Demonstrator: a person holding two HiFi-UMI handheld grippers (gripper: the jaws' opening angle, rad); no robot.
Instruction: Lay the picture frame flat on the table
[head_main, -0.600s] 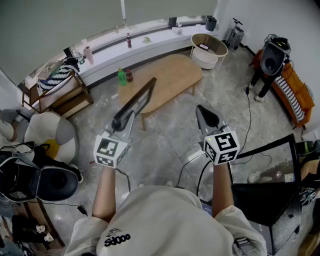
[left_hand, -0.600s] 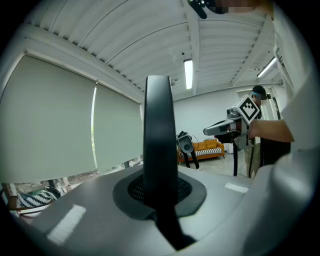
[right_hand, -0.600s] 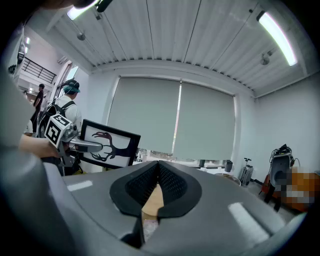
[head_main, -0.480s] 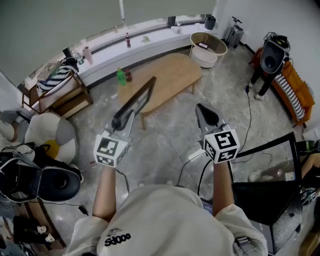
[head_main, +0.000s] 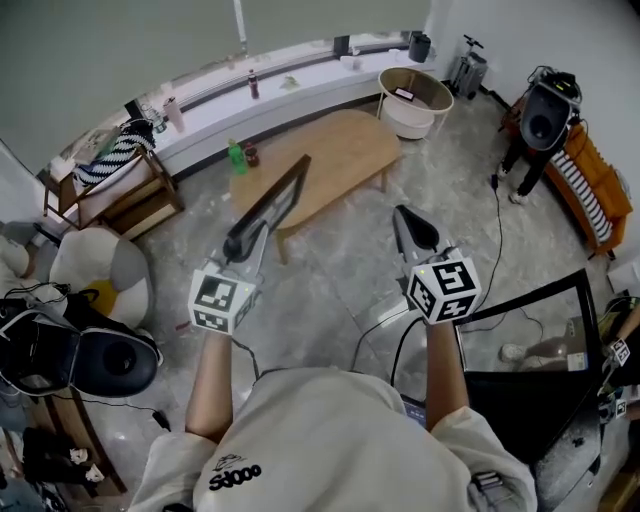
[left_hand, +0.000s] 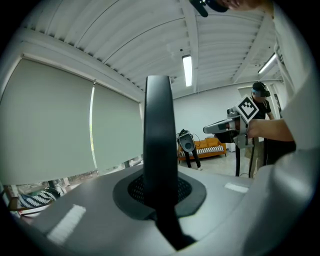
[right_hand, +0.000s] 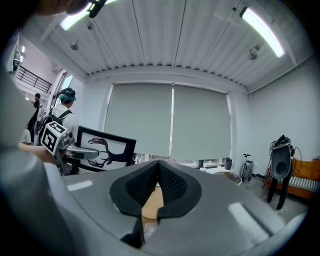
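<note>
Two grippers are seen in the head view, one in each hand, and each carries one marker cube; the left gripper (head_main: 240, 243) is at the centre left of the frame and the right gripper (head_main: 411, 226) at the centre right. One picture frame (head_main: 276, 198) is held by the left gripper; the jaws are closed on its dark lower edge, and the frame is raised in the air, seen almost edge-on, slanting toward the upper middle of the frame. In the right gripper view the same frame (right_hand: 106, 147) is seen at the centre left, with a dark bird drawing on white. The jaws of the right gripper are closed together and nothing is gripped between them. One wooden table (head_main: 345, 148) stands in the upper middle of the head view, beyond the frame, and is not touched by it. Two bottles are counted on the floor at the left end of the table: a green bottle (head_main: 236, 155) and a dark bottle (head_main: 252, 156).
</note>
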